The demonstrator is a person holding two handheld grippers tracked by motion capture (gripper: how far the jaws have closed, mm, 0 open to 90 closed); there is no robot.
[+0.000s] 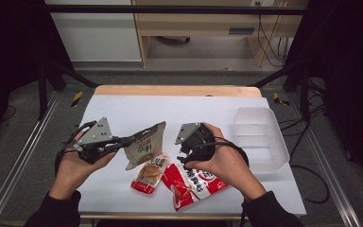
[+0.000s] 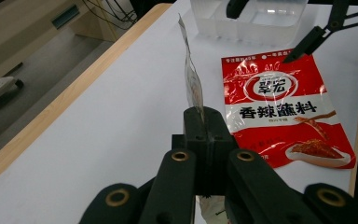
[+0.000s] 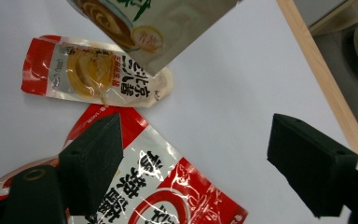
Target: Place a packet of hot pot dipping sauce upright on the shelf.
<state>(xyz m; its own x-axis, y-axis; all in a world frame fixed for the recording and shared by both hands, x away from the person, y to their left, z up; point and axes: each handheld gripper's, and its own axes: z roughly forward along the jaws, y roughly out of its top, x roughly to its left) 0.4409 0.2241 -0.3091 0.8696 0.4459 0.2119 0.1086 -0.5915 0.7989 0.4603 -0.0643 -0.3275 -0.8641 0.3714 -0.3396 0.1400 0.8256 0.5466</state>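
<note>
The left gripper (image 2: 204, 122) pinches the pale packet (image 1: 146, 143) by its edge, lifted off the white table (image 1: 123, 111). The high view adds the clear tray (image 1: 260, 137). The right gripper (image 3: 196, 163) hangs wide and empty above the big red packet (image 3: 168, 186).

A: Big packet (image 2: 284, 112) — bright red, white band with black characters, a white-ringed round logo above it, a picture of reddish food in a white dish at one corner.

B: Noted. Small packet (image 3: 93, 72)?

A: Red ends, pale cream middle, golden-brown food pictured, dark lettering.

B: The held pouch (image 1: 145, 143)?

A: Beige-cream, with green script, a brown swirl and a yellow round mark.

B: Surroundings?

A: Counter (image 1: 137, 111) white on top, light wood at the edge. Tray (image 1: 260, 132) clear, frosted. Left claw (image 2: 204, 128) matte black with brass-coloured rivets; right claw (image 3: 209, 158) black too.
</note>
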